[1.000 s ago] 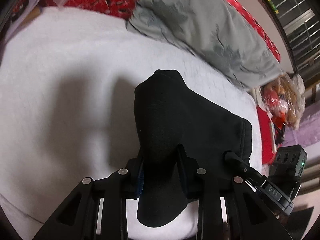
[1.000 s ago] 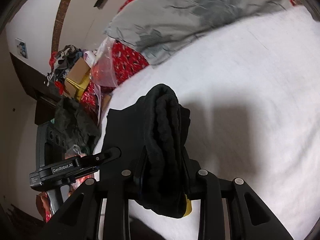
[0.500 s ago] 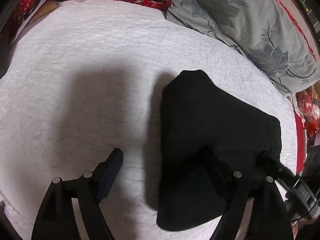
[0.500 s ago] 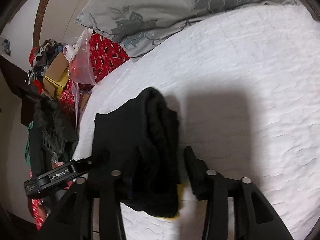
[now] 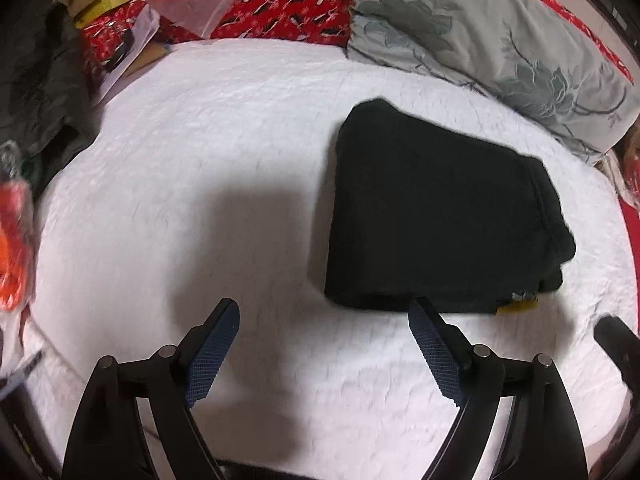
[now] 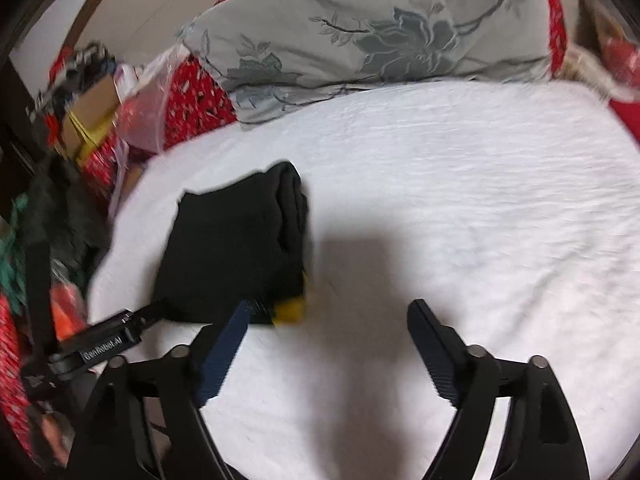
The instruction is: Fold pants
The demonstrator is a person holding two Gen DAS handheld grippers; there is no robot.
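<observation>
The black pants (image 5: 436,216) lie folded into a flat packet on the white quilted bed (image 5: 200,152), a yellow tag at the near right corner. My left gripper (image 5: 322,310) hovers just in front of the packet's near edge, its jaws opening with nothing between them. In the right wrist view the same pants (image 6: 236,244) sit left of centre with the yellow tag (image 6: 291,312) toward me. My right gripper (image 6: 330,308) is to the right of the packet's corner, jaws opening and empty. The other gripper (image 6: 100,344) shows at the left edge there.
A grey floral pillow (image 5: 492,48) lies across the head of the bed, on red patterned bedding (image 5: 280,8). Boxes and a plastic bag (image 6: 144,116) crowd the far left corner. Dark clothes (image 5: 36,92) hang off the left side. White quilt stretches right of the pants (image 6: 480,220).
Both grippers let go of the folded black pants and opened wide. They drew back toward the near edge of the bed, and the pants now lie flat on the quilt.
</observation>
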